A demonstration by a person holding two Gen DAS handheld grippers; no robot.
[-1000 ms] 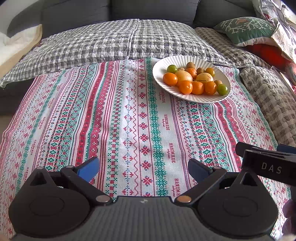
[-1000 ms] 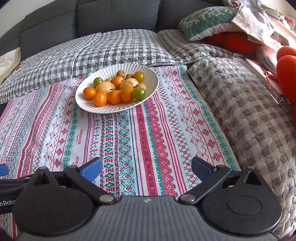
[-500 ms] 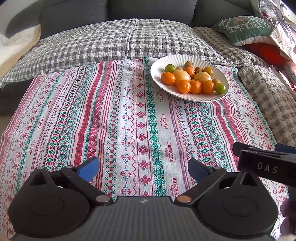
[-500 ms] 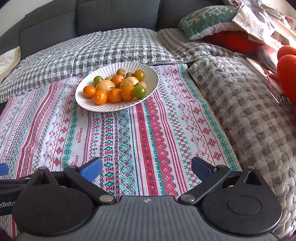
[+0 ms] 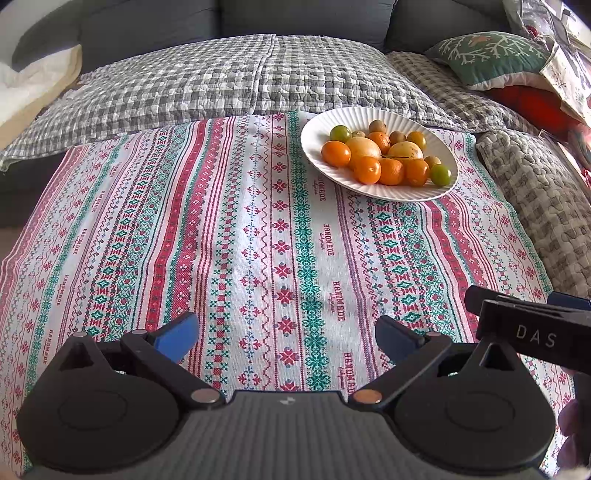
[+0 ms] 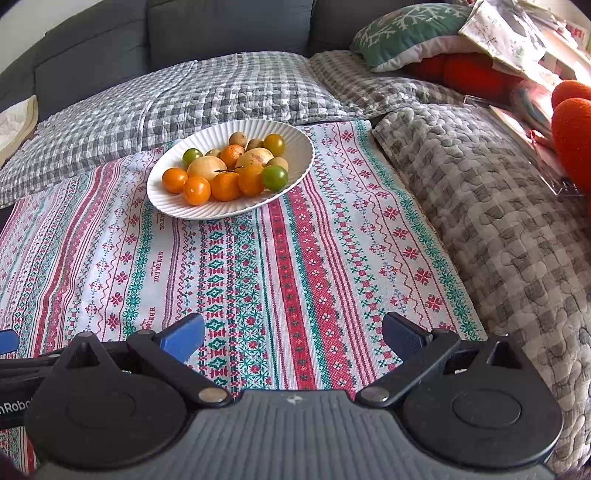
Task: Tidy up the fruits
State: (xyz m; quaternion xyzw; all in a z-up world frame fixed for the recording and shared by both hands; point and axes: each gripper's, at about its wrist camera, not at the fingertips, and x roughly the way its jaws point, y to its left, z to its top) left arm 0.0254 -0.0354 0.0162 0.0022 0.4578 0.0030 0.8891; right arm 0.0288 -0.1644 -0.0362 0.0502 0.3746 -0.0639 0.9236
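Observation:
A white ribbed plate (image 5: 317,140) (image 6: 295,147) holds several small fruits: orange ones (image 5: 335,153) (image 6: 196,190), green ones (image 5: 440,174) (image 6: 274,177) and pale yellow ones (image 5: 364,147) (image 6: 207,166). It rests at the far end of a striped patterned cloth (image 5: 229,240) (image 6: 295,266). My left gripper (image 5: 284,338) is open and empty, well short of the plate. My right gripper (image 6: 293,334) is open and empty too, also near the cloth's front. Its body shows at the right edge of the left wrist view.
A grey checked quilt (image 5: 229,81) covers the sofa behind the cloth. A second checked blanket (image 6: 498,206) lies to the right. A green cushion (image 6: 402,33) and red-orange soft things (image 6: 572,125) sit at the far right.
Both views have shifted slightly, and the plate sits a little higher and further left in each. Both grippers stay open and empty.

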